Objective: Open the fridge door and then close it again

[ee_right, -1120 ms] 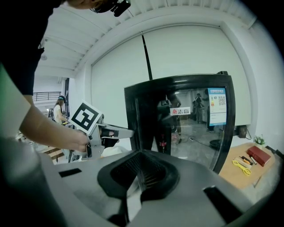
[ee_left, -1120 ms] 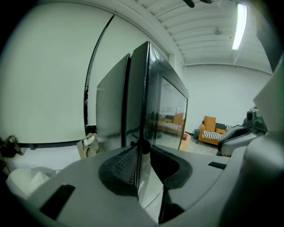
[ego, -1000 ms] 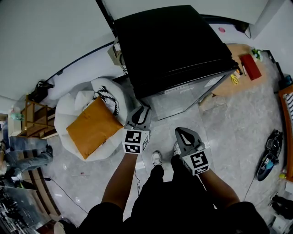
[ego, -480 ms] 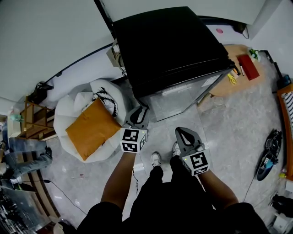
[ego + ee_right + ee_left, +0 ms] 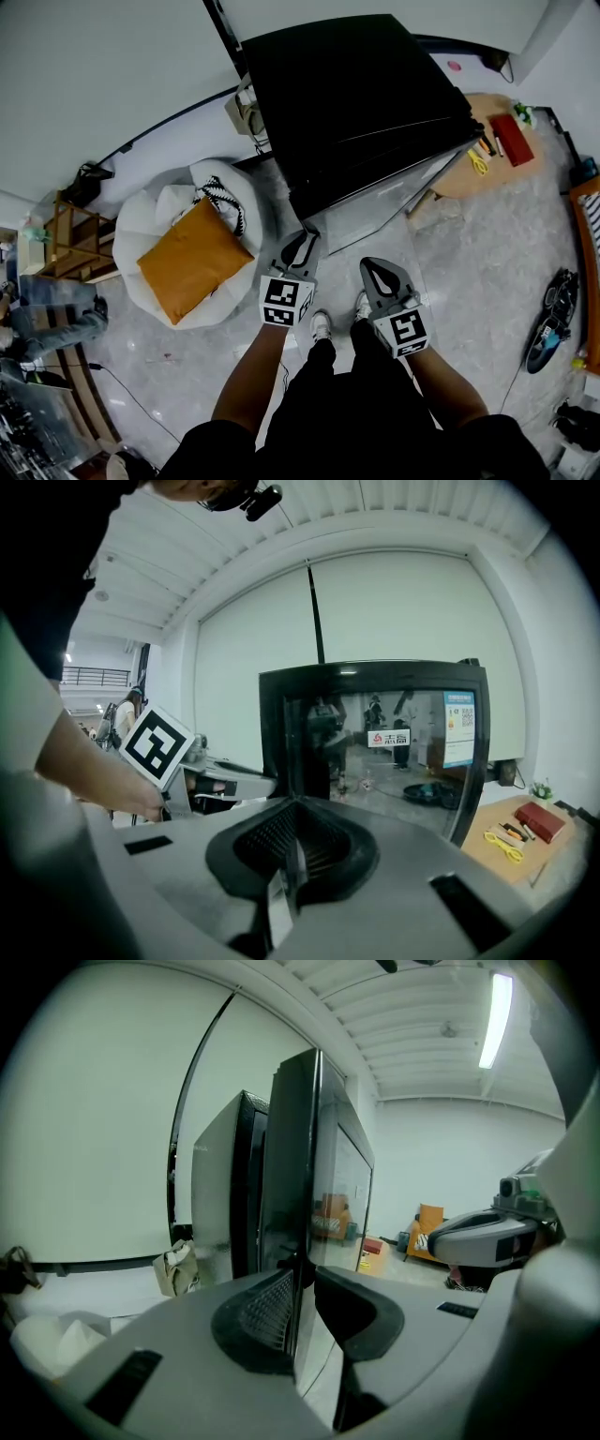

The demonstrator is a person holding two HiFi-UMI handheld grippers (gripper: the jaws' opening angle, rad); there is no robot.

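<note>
The black fridge (image 5: 356, 94) stands in front of me, its glass door (image 5: 375, 202) facing me. My left gripper (image 5: 302, 242) is at the door's left corner. In the left gripper view the door's edge (image 5: 298, 1176) runs between the jaws of the left gripper (image 5: 302, 1288). Those jaws have just been closing and the pads lie against the edge on both sides. My right gripper (image 5: 380, 272) hangs a little in front of the door with its jaws together and nothing between them. In its own view the right gripper (image 5: 295, 846) points at the fridge (image 5: 375, 742).
A white beanbag with an orange cushion (image 5: 192, 258) lies left of the fridge. A round wooden table (image 5: 469, 178) with a red book (image 5: 511, 136) stands at the right. Shoes (image 5: 553, 314) lie on the floor at the far right. My own feet (image 5: 322, 325) are just below the grippers.
My left gripper has moved right, up to the door's left corner, and the door's edge now sits between its jaws. The right gripper has stayed where it was.
</note>
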